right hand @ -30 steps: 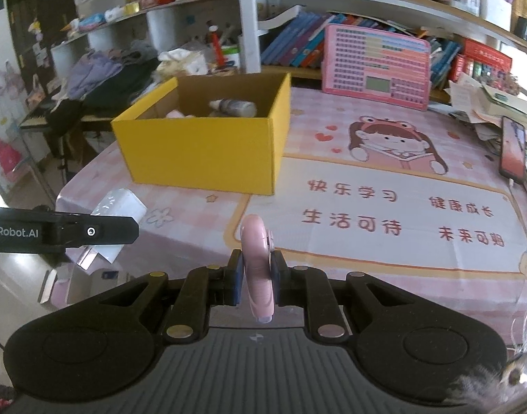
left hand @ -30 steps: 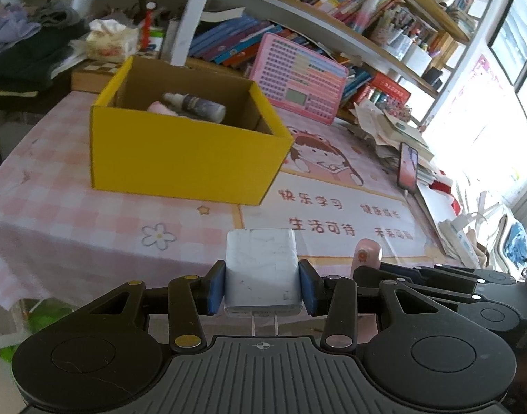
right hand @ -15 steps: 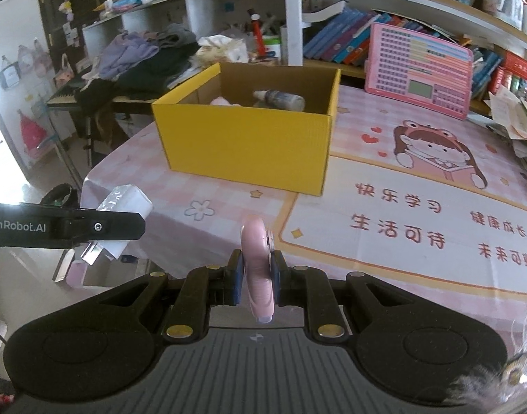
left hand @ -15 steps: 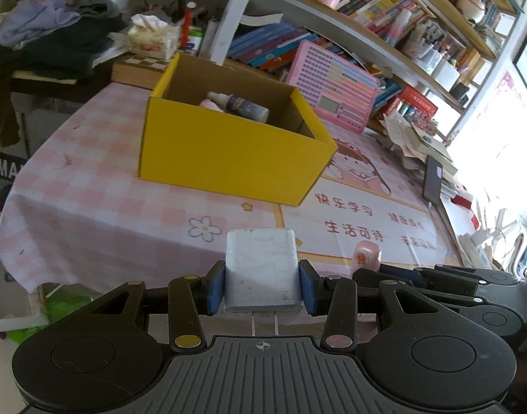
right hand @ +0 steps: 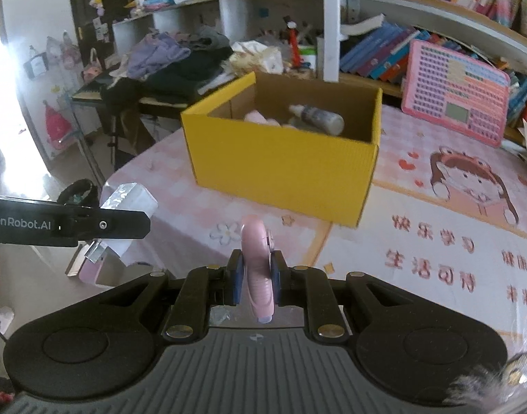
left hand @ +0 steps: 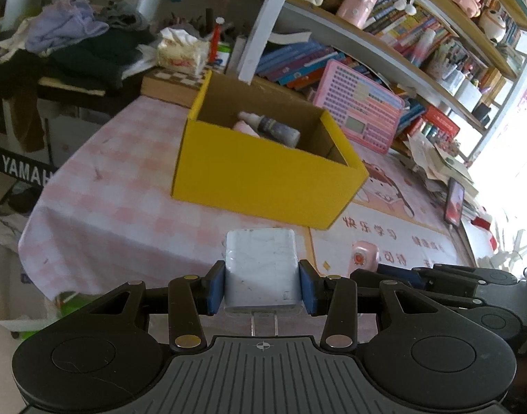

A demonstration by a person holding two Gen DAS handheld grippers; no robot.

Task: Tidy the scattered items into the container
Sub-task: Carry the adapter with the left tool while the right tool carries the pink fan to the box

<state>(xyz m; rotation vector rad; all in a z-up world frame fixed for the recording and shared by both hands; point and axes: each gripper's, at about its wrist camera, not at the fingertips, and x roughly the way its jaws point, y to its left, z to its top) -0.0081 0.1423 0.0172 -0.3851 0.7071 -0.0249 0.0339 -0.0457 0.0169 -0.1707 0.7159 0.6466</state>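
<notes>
The white charger [left hand: 261,269] is gripped in the left tongs [left hand: 261,284] and the pink device [right hand: 258,272] in the right tongs [right hand: 257,277], both short of the yellow box [left hand: 263,176] on the bench [left hand: 101,207]. Each item is to be carried clear over the near wall and released only once above the open interior, beside the bottle [left hand: 275,129] already inside.

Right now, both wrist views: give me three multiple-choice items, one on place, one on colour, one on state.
1. Where is the bottle?
A. In the box
B. On the mat
C. On the shelf

2. What colour is the item in the right gripper?
A. Yellow
B. Pink
C. Blue

3. What is the left gripper doing?
A. Open, empty
B. Shut on a bottle
C. Shut on the white charger

Answers: 1 A, the bottle lies inside the yellow walls. 2 B, the thin pink item stands between the blue pads. 3 C, both pads press the charger's sides, prongs toward the camera.
</notes>
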